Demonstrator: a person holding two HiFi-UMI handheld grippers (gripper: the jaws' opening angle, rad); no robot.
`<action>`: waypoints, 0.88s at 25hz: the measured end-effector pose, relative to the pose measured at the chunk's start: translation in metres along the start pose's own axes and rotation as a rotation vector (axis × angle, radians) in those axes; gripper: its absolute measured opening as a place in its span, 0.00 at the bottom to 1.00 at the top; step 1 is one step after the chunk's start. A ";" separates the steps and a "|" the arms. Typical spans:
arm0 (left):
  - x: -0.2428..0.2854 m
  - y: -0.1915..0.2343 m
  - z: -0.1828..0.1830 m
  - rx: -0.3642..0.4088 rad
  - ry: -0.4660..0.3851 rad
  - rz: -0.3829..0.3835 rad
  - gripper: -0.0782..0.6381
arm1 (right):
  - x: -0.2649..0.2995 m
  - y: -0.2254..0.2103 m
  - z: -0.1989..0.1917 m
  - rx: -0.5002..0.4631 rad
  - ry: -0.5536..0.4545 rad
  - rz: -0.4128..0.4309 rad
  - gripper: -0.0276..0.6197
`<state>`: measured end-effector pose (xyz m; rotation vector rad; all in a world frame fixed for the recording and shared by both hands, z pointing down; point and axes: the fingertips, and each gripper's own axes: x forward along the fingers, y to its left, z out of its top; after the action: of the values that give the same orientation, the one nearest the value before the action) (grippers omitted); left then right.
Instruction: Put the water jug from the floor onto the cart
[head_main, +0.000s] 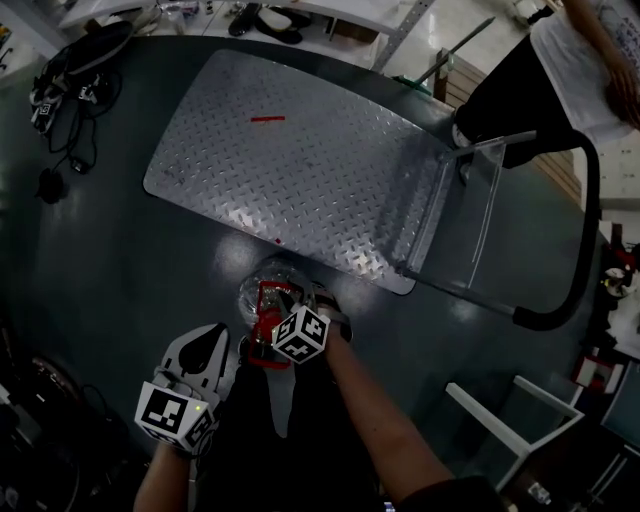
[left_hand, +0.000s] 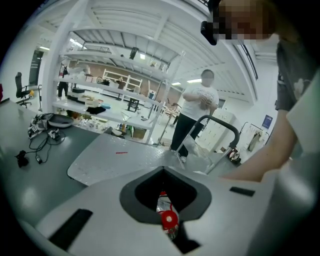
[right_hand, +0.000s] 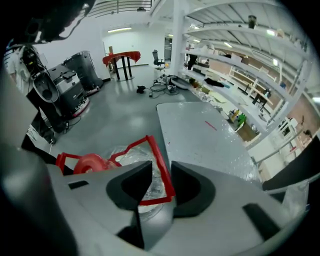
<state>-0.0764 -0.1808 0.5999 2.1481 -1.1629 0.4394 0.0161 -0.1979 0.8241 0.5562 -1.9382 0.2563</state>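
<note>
Water jug (head_main: 272, 293) upright on floor (head_main: 120, 260), just short of near edge of cart (head_main: 300, 160) deck; not yet lifted. Right claw (right_hand: 161, 169) directly over jug top, pointed steeply down, jaws spread wide, straddling one bar of red handle frame (right_hand: 156, 150). Pads not seen pressing on it. Red cap (right_hand: 92, 162) just beside that claw. Left claw (left_hand: 165, 170) pressed together, nothing pinched. In head view sits lower-left of jug, near but apart, cap visible beyond it thru pad cut-out. Right hand clearly nearer. Handle bar lengthwise along jaw gap — judged ready for closing once centred betw. pads. Cart straight ahead, beyond jug.
</note>
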 end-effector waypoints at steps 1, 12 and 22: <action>0.001 0.001 -0.001 -0.001 0.002 0.000 0.12 | 0.003 -0.002 0.000 -0.009 0.006 -0.012 0.21; -0.005 0.000 -0.005 -0.002 0.003 -0.002 0.12 | -0.001 0.003 0.001 -0.101 0.047 -0.017 0.12; -0.016 -0.002 -0.012 0.003 0.006 -0.002 0.12 | -0.039 0.033 0.010 -0.073 -0.057 -0.005 0.07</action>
<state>-0.0836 -0.1618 0.5987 2.1482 -1.1573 0.4469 0.0053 -0.1631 0.7868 0.5254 -1.9931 0.1677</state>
